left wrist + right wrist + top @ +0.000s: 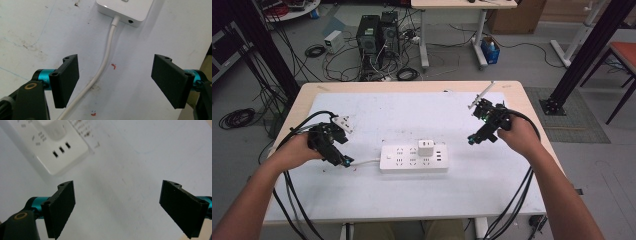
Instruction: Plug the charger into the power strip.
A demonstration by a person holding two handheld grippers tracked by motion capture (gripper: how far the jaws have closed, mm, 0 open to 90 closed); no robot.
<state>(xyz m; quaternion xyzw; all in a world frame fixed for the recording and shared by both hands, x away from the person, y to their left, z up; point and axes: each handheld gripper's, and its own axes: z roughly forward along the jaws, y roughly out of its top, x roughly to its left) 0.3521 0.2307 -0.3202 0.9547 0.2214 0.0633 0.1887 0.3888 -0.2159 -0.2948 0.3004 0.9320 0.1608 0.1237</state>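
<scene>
On the table, seen from the high view, a flat white plastic power strip (413, 158) lay near the middle of the big white table top (412, 112). A small white square charger block (426, 147) sat plugged into the top of the power strip. A thin white cord (366, 162) ran out of the strip's left end. The left gripper (345, 161) was held low, just beside that cord, with its tips close to the strip's left end. A white plug (343, 122) lay on the table behind the left gripper. The right gripper (472, 139) was held up off the table, to the right of the power strip and apart from it. Black cables trailed from both grippers toward the person.

From the left gripper view, the two black jaws of the left gripper (115, 83) stood wide apart. The white cord (108, 53) ran between them on the table, but neither jaw touched it. The end of the power strip (127, 11) showed at the top, where the cord went in. Small red marks (114, 66) dotted the table top.

From the right gripper view, the black jaws of the right gripper (117, 210) stood wide apart with nothing between them. The power strip (53, 148) lay up at the left, a little blurry, with three small slots near its end. The charger block (51, 127) showed on top of it.
</scene>
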